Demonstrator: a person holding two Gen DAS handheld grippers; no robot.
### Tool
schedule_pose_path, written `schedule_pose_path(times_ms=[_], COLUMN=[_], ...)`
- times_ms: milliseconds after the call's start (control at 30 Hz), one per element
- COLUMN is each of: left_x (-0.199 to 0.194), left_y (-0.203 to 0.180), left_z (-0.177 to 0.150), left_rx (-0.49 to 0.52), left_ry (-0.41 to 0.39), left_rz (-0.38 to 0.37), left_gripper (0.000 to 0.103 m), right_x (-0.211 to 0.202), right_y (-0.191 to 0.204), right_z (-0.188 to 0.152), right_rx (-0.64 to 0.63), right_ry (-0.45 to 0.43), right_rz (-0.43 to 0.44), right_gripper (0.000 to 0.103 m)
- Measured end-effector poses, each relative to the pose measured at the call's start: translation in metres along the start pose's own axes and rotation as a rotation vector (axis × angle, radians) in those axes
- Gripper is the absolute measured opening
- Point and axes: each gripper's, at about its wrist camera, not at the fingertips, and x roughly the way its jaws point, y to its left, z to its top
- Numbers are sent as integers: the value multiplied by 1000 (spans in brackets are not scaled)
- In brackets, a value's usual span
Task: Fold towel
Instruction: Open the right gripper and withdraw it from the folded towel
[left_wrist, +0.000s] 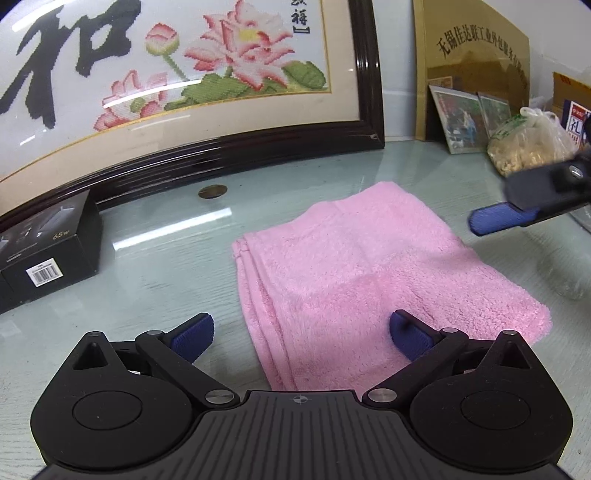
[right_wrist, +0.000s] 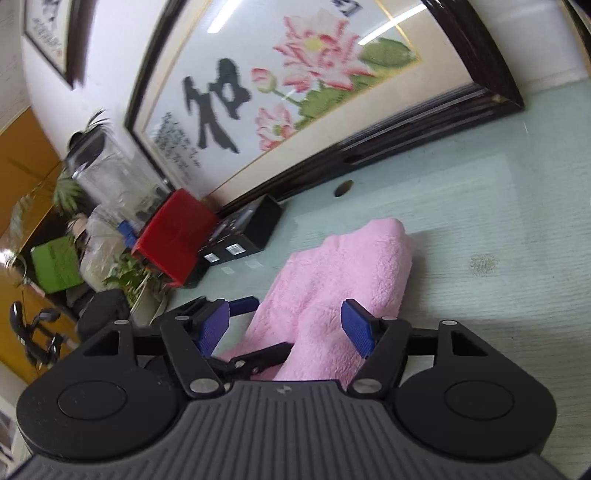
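Observation:
A pink towel (left_wrist: 369, 277) lies folded in several layers on the glass-topped table (left_wrist: 155, 266), its stacked edges facing left. My left gripper (left_wrist: 301, 332) is open over the towel's near edge. Its right pad (left_wrist: 408, 334) sits above the pink pile and its left pad (left_wrist: 195, 334) above bare glass. The right gripper's blue finger (left_wrist: 496, 218) reaches in from the right, off the towel's far right side and clear of it. In the right wrist view the right gripper (right_wrist: 286, 326) is open, with the towel (right_wrist: 351, 280) lying beyond its pads. A finger of the left gripper (right_wrist: 242, 304) shows at the towel's left.
A large framed lotus embroidery (left_wrist: 229, 92) leans along the back of the table. A black box (left_wrist: 48, 254) stands at the left and a red box (right_wrist: 173, 240) beyond it. A plastic bag (left_wrist: 528, 144), photos (left_wrist: 465, 122) and a gold plaque (left_wrist: 476, 55) fill the back right.

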Motion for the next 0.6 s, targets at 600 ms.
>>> schedule_pose_path(times_ms=[600], left_x=[-12], left_y=[-1], left_z=[-6], left_rx=[91], left_ry=[-23], left_rz=[144], left_gripper=[103], right_x=[31], right_y=[27], right_z=[-28], right_rx=[-293], right_ry=[64], right_rz=[-411], right_gripper=[55])
